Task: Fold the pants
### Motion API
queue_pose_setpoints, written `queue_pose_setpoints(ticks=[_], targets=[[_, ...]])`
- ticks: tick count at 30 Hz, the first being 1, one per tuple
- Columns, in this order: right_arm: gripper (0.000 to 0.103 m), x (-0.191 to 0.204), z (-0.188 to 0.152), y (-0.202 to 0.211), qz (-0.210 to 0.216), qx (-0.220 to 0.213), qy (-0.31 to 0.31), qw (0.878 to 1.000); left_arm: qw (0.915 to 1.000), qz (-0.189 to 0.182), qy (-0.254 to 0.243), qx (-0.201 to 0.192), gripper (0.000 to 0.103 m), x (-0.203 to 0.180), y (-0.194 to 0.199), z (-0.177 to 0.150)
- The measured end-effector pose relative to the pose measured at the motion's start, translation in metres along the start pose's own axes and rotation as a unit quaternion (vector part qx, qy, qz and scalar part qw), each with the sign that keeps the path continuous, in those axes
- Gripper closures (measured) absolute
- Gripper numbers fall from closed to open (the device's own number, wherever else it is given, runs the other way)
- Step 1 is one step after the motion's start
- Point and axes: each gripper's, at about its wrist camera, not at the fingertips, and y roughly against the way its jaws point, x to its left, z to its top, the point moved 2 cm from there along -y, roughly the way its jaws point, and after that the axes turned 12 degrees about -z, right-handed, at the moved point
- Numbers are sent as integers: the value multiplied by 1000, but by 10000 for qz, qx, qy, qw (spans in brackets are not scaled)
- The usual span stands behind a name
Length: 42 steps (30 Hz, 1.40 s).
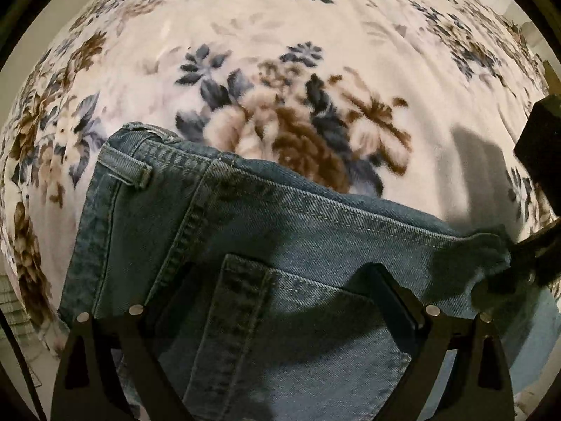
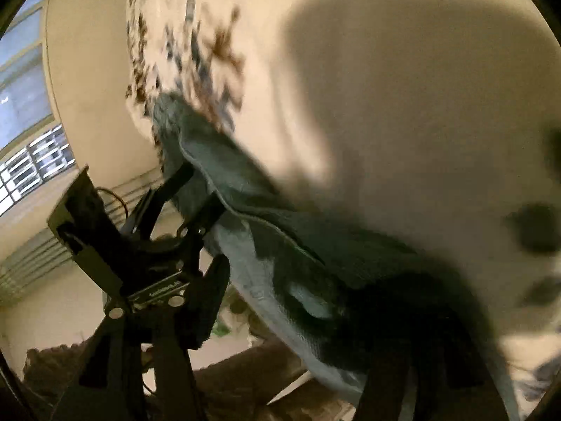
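Note:
Blue denim pants (image 1: 266, 231) hang in the air above a floral blanket (image 1: 280, 70); waistband, belt loop and a back pocket show. In the left wrist view my left gripper (image 1: 280, 301) has its two fingers spread wide, the denim draped between them; whether it pinches the cloth is unclear. My right gripper (image 1: 526, 256) comes in from the right and is shut on the waistband edge. In the blurred right wrist view the pants (image 2: 280, 231) stretch from my right gripper (image 2: 301, 315) to the left gripper (image 2: 193, 189), whose fingers straddle the far waistband corner.
The blanket-covered bed (image 2: 385, 87) lies below and fills most of both views. A window with bars (image 2: 31, 161) and a beige wall (image 2: 87, 70) are off to the left. Brown cloth (image 2: 245, 368) lies below the pants.

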Motion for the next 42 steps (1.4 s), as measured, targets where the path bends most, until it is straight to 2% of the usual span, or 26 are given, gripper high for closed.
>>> queue_pose_setpoints(ticks=[2, 3, 5, 7, 9, 10, 11, 12, 13, 15, 17, 19, 20, 21, 23, 24, 26, 27, 29, 31, 34, 35, 37, 38, 40, 42], targets=[[52, -9, 0, 3, 143, -249, -436, 9986, 10000, 3, -31, 1, 6, 0, 0, -1], [75, -20, -7, 14, 105, -519, -729, 9959, 10000, 5, -38, 8, 6, 0, 0, -2], [83, -39, -20, 31, 666, -851, -1245, 9863, 10000, -18, -71, 14, 6, 1, -2, -3], [85, -49, -35, 47, 748, -1186, -1466, 9792, 10000, -33, -75, 18, 6, 2, -1, -4], [85, -58, -47, 70, 942, -1638, -1489, 9706, 10000, -37, -64, 22, 6, 3, -1, -5], [84, -61, -48, 75, 959, -1705, -1470, 9696, 10000, -33, -41, 26, 6, 3, 0, -6], [84, -62, -48, 75, 1034, -1604, -1367, 9721, 10000, -36, -15, 34, 6, 4, 0, -7], [78, -60, -46, 70, 1045, -1365, -1258, 9770, 10000, -39, 2, 42, 6, 4, 0, -7], [65, -56, -44, 65, 914, -1188, -1154, 9819, 10000, -36, 13, 50, 6, 4, 0, -8], [44, -41, -31, 44, 363, -772, -831, 9929, 10000, -36, 15, 58, 6, 5, 1, -9], [43, -23, -16, 20, 130, -500, -574, 9970, 10000, -27, -3, 70, 6, 5, 1, -11], [42, -9, -5, 1, 95, -147, -235, 9996, 9999, -10, -56, 94, 6, 5, 1, -11], [45, -1, -4, -2, -50, -93, -57, 9999, 9999, -2, -90, 108, 6, 5, 1, -11], [58, 9, -2, -4, -28, -139, 79, 9999, 9999, 2, -121, 116, 6, 4, 1, -11], [70, 14, -4, 9, -176, -469, 144, 9986, 9998, 2, -157, 121, 6, 3, 1, -12], [86, 10, -7, 15, -111, -559, 57, 9984, 9998, -10, -171, 117, 6, 4, 0, -11], [90, -2, -16, 23, 94, -754, -260, 9968, 9998, -75, -173, 98, 6, 4, 1, -11], [97, -13, -23, 34, 70, -964, -447, 9943, 9997, -56, -185, 117, 6, 4, 1, -12], [99, -34, -35, 64, 91, -1566, -932, 9832, 9997, -59, -177, 131, 6, 6, 3, -14], [99, -51, -49, 97, 48, -2000, -1142, 9731, 9998, -42, -134, 151, 6, 8, 5, -17], [96, -38, -66, 111, 46, -2000, -974, 9749, 9997, -186, 88, 111, 6, 9, 17, -21], [92, -21, -70, 103, -110, -1912, -774, 9784, 9995, -258, 148, 72, 6, 10, 23, -23], [67, 9, -72, 70, -103, -1563, -501, 9864, 9992, -330, 200, -52, 6, 5, 36, -26], [63, 19, -73, 51, 0, -1324, -361, 9905, 9991, -350, 195, -114, 6, 1, 42, -27], [62, 25, -69, 22, -278, -1175, -377, 9920, 9989, -370, 151, -233, 6, -6, 50, -27], [66, 10, -58, 4, -706, -1374, -818, 9846, 9993, -294, 2, -241, 6, -13, 51, -28]])
